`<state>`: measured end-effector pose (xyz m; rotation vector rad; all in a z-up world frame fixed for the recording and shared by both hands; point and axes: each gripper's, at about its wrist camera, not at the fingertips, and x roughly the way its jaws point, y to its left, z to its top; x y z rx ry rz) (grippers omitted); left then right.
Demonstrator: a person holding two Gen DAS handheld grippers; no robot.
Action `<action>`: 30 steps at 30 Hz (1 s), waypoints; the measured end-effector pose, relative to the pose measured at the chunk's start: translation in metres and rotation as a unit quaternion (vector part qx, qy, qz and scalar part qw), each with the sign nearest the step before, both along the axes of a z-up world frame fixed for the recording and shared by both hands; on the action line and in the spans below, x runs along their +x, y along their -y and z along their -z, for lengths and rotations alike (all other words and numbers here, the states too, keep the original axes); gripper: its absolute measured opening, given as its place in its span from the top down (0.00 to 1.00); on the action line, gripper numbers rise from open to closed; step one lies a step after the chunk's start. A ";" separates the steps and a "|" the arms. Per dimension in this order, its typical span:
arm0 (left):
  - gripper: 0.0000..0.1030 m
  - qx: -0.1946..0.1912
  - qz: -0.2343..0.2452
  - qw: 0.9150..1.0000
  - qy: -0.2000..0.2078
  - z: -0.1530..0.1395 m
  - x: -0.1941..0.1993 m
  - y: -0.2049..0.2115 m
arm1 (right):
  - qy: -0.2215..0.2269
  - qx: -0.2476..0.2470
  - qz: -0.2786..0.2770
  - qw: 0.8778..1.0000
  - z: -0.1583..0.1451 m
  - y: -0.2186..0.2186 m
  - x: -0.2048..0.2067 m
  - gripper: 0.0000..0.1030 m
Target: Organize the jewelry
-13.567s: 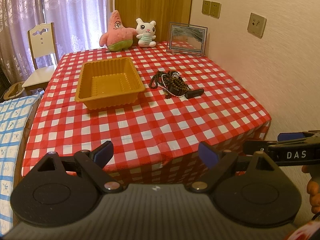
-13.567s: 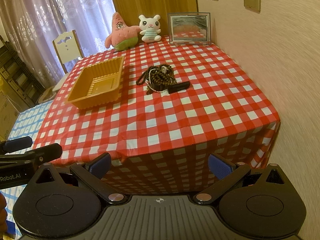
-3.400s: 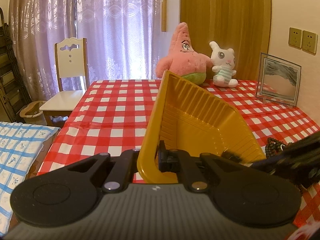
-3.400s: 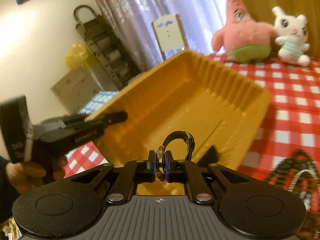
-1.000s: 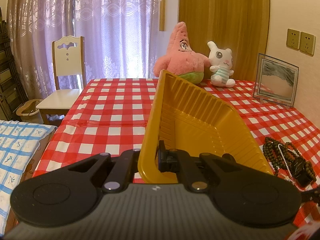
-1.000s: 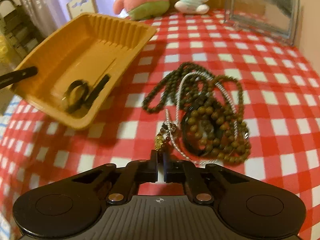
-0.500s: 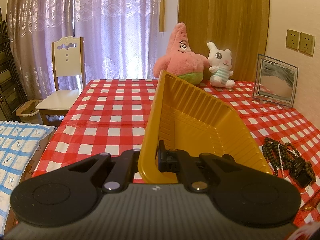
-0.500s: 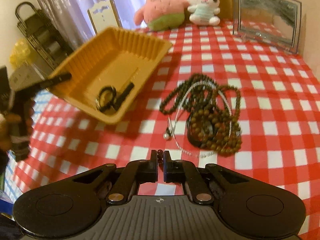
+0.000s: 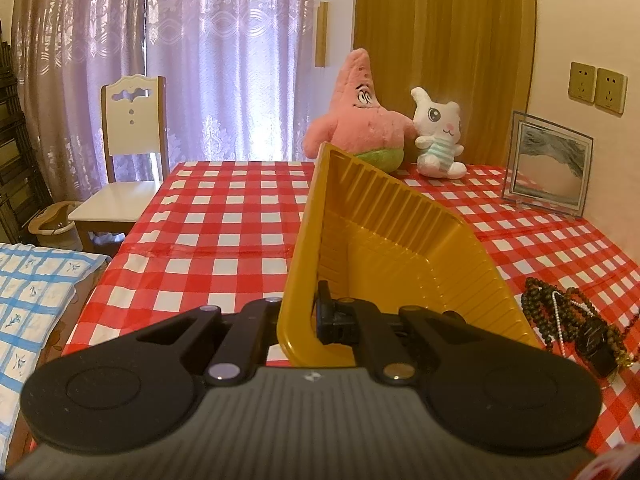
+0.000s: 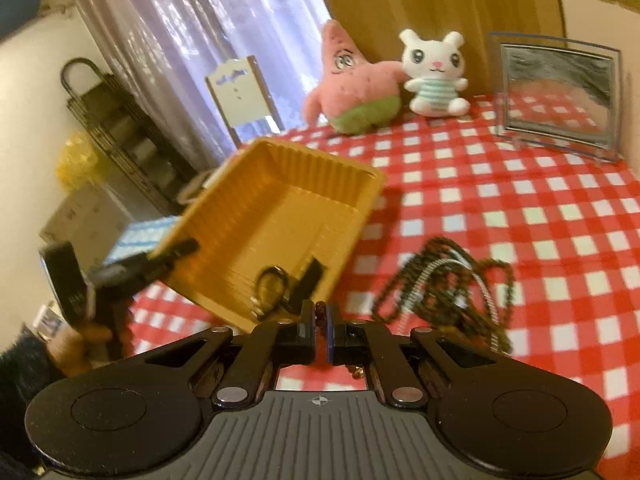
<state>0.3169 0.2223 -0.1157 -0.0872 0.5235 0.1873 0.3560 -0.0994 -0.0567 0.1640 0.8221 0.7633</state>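
Yellow tray (image 10: pixel 280 216): tilted, near rim clamped in the jaws of the left gripper (image 9: pixel 316 316), one end lifted off the red-checked tabletop (image 9: pixel 224 232); a black ring-shaped piece (image 10: pixel 272 284) and a dark bar-shaped item (image 10: pixel 308 280) lie at its low end. Right gripper (image 10: pixel 320 324): jaws closed on a small string of brown beads (image 10: pixel 320 307), held above the tabletop just beside the tray's low corner. Remaining tangle of bead necklaces (image 10: pixel 448 288): on the tabletop to the tray's right, with a pink plush (image 9: pixel 360 120), a white rabbit plush (image 9: pixel 438 136) and a glass frame (image 9: pixel 548 164) at the far edge.
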 end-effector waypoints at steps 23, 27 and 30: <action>0.96 -0.002 -0.002 1.000 0.003 0.001 0.002 -0.001 | -0.010 -0.019 -0.073 0.997 0.032 -0.097 0.040 0.95; 0.96 -0.001 -0.001 1.000 0.002 0.001 0.002 -0.001 | -0.017 -0.031 -0.079 0.996 0.041 -0.103 0.042 0.95; 0.96 -0.002 -0.001 1.000 0.003 0.001 0.002 -0.001 | -0.015 -0.040 -0.079 0.996 0.045 -0.107 0.042 0.95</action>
